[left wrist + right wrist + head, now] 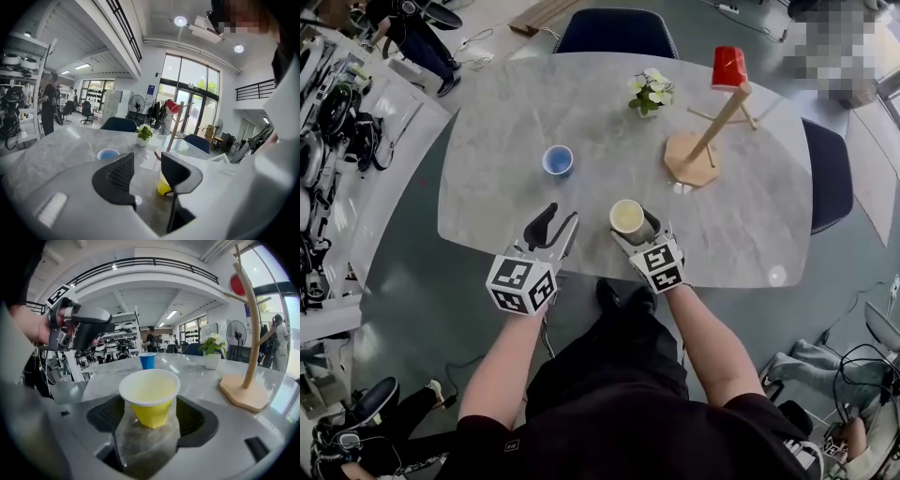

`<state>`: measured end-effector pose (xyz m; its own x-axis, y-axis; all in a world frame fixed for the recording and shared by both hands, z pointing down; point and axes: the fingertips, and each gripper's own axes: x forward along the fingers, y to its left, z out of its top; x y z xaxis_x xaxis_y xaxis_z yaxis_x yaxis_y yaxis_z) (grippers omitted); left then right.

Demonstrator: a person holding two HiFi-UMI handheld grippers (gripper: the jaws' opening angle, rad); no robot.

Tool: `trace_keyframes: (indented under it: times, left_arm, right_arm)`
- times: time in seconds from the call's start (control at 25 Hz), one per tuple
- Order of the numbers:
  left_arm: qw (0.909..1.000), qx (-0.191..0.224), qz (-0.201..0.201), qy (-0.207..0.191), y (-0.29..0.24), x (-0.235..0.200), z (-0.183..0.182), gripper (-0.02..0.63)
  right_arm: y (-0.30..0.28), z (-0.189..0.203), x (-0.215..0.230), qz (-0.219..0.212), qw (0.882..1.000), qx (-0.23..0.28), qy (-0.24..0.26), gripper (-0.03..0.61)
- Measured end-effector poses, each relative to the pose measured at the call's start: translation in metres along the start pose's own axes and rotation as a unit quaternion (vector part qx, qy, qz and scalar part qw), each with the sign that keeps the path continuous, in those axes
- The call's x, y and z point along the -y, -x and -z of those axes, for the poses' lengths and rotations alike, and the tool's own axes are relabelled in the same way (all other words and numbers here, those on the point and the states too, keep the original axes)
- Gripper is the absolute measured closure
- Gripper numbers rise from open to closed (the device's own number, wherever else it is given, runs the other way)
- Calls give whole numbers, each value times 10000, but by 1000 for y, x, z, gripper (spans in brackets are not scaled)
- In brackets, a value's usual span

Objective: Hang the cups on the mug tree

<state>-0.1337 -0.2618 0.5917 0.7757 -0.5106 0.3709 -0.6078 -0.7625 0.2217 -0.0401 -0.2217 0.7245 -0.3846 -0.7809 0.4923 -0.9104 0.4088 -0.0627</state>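
Head cam looked steeply down from above onto the grey marble table [506, 131]. It got the whole top in frame, with the left gripper [555, 220] and right gripper [636, 228] at lower centre. The left gripper's cam sat low over the tabletop, facing across it toward the glass doors [187, 103]. The right gripper's cam was low too, really close on the yellow cup [150, 401] at frame centre, and it caught the left gripper in its upper left. All three views shared the yellow cup, blue cup [558, 160], potted plant [649, 92] and mug tree [710, 141].
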Motion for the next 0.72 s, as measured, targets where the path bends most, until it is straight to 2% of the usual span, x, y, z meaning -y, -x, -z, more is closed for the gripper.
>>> trace_keyframes:
  times: [0.04,0.08,0.36,0.52,0.72]
  left_arm:
    - [10000,0,7,-10,0,-1,-1,426]
    - [10000,4,13,-16,0,-3,-3,428]
    - [9998,123,141,59,1,-6,-23,454]
    - [9989,290,363,-34,5,6,-46,472]
    - [9967,532,567,-214,-2,28,-76,472]
  right_arm:
    - [-1,-1,-1,-1,10000,-2,16,230]
    - [-1,-2,-1,16,10000,7,22,283]
    - [19,-26,6,209,9998,4,39,296]
    - [48,-61,13,407,9987,58,296,296]
    - [85,-109,35,642,9962,398,423,296]
